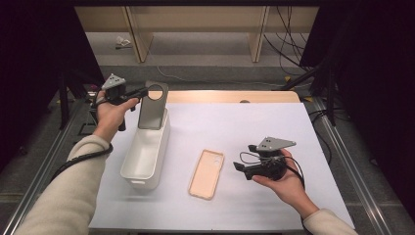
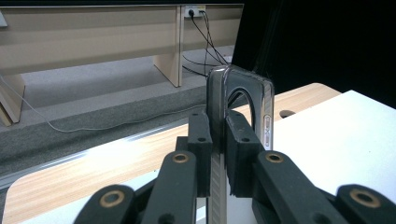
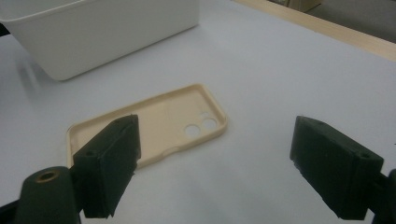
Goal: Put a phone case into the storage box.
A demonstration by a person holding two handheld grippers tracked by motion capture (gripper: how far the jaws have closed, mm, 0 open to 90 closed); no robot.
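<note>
A white sheet-covered table with a bare wooden strip along its far edge (image 1: pixel 254 122) carried everything, and the long white rectangular plastic bin (image 1: pixel 147 156) on its left part serves here as the landmark. In the high view the bin ran lengthwise away from the person, its inside looking empty. Over the bin's far end the left gripper (image 1: pixel 139 92), held in the person's left hand (image 1: pixel 110 112), clamped a dark grey translucent phone case with a large round cut-out (image 1: pixel 152 105), which hung upright with its lower end dipping inside the bin's rim. The left gripper view showed what the high view could not: both black jaws pressed flat against the two faces of that dark case (image 2: pixel 219 116), seen edge-on, with small side buttons on its glossy rim and the wooden strip (image 2: pixel 93 172) behind. To the right of the bin, well apart from it, a peach-coloured soft phone case (image 1: pixel 207 174) lay flat on the sheet, hollow side up. Farther right of the bin, the right gripper (image 1: pixel 240 168) rested in the person's right hand (image 1: pixel 284 183), pointing back toward the bin. The right gripper view made plain that its jaws stood wide apart and empty above the sheet, with the peach case (image 3: pixel 159 123) and its two small camera holes between them, the bin's (image 3: pixel 102 32) white wall beyond.
</note>
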